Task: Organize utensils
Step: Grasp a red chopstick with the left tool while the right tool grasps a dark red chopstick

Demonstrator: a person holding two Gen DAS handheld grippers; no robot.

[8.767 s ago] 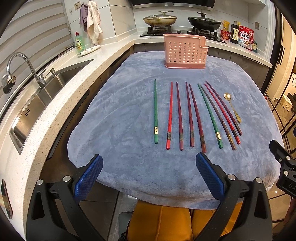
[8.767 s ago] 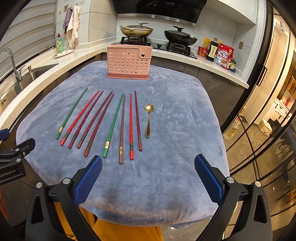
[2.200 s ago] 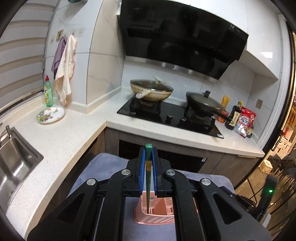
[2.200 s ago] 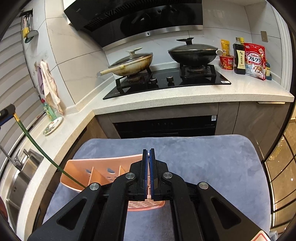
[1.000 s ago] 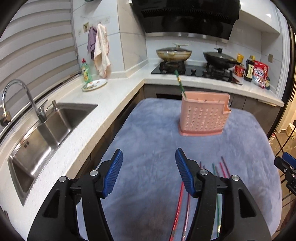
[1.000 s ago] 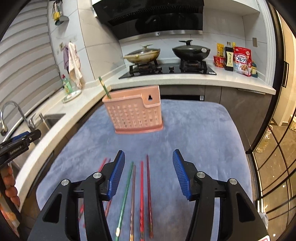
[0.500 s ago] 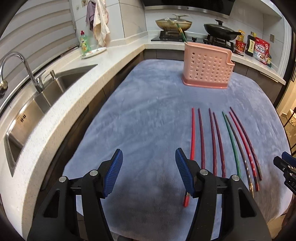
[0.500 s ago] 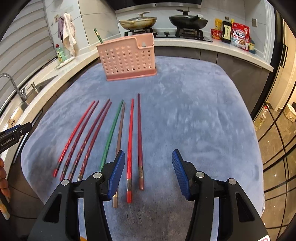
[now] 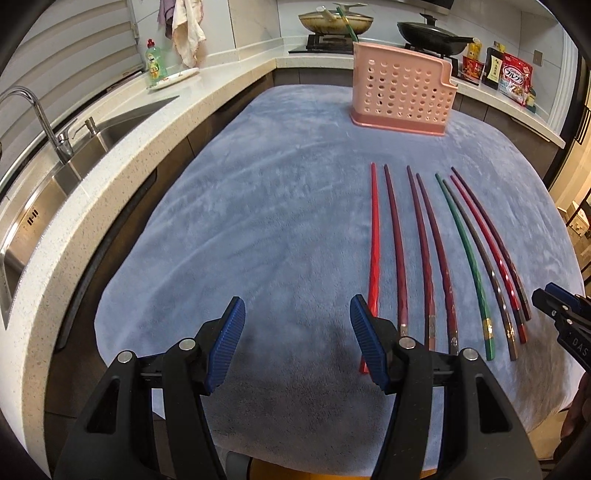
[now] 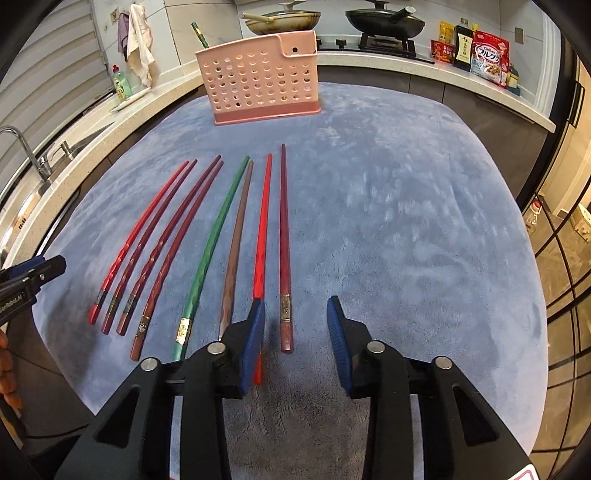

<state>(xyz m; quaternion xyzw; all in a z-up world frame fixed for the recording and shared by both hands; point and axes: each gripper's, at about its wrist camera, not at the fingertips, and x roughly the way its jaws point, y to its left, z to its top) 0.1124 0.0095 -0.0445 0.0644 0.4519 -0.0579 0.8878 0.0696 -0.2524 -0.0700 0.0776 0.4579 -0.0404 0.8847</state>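
Note:
Several chopsticks lie side by side on the grey-blue cloth (image 9: 258, 229): red, dark red, one green (image 9: 466, 254) and one brown. The pink perforated holder (image 9: 400, 92) stands at the far end with a green chopstick (image 9: 346, 20) upright in it; it also shows in the right wrist view (image 10: 260, 75). My left gripper (image 9: 297, 341) is open and empty, low over the cloth, its right finger beside the leftmost red chopstick (image 9: 375, 240). My right gripper (image 10: 295, 341) is open and empty over the near end of the rightmost dark red chopstick (image 10: 284, 240).
A steel sink (image 9: 48, 184) with a tap sits left of the cloth in a speckled counter. A stove with a pan (image 9: 334, 20) and a wok (image 9: 428, 35) lies behind the holder. Food packets (image 9: 513, 79) stand at the back right.
Both grippers have moved down and closer to the near ends of the chopsticks, staying open. The chopsticks and holder have not moved.

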